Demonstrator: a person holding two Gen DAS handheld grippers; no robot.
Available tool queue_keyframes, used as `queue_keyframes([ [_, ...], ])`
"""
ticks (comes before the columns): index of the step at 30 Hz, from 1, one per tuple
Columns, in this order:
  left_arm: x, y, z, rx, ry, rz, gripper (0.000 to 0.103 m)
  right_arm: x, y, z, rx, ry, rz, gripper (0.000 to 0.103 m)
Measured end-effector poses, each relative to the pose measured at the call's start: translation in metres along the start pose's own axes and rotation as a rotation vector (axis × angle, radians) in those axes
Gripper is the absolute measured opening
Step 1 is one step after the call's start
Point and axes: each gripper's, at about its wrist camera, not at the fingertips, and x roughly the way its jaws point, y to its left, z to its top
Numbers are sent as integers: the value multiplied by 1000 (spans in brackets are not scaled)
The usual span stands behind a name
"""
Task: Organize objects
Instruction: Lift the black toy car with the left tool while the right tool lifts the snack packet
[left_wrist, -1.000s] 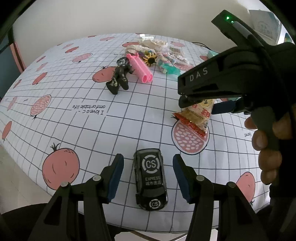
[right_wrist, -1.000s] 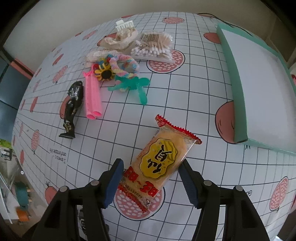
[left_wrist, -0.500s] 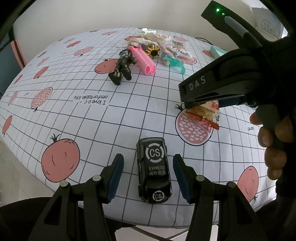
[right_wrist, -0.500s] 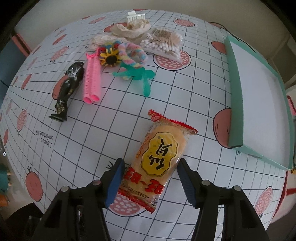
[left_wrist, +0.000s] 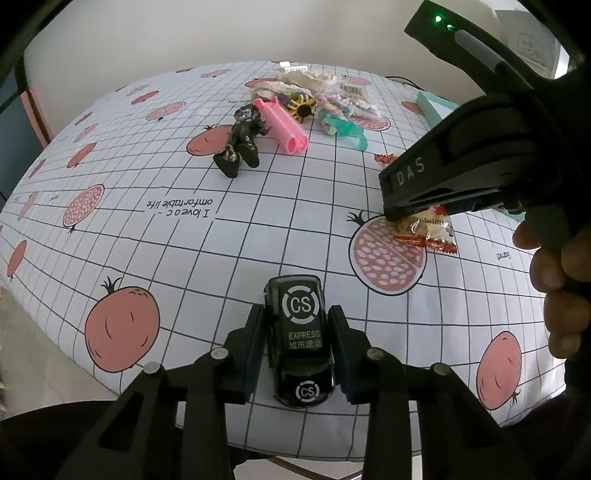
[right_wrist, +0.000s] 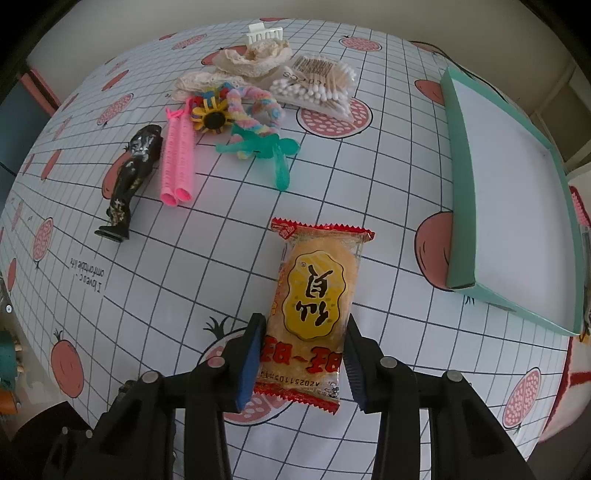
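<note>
Right, my left gripper is clamped on the black toy car near the table's front edge, pads pressed to both its sides. My right gripper has its pads against the long edges of the snack packet, which lies flat on the gridded tablecloth. Just right of the packet I see the teal tray. Farther back, the black figurine lies beside the pink rollers.

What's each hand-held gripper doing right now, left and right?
Left hand-held gripper: shut on the black toy car.
Right hand-held gripper: shut on the snack packet, which lies on the table.
</note>
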Motion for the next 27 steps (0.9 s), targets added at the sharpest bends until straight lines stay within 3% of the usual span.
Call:
queue_keyframes([
  [27,8,-3,13,16,-37,7,35,-11,-8,-19,22,5,-4,42],
])
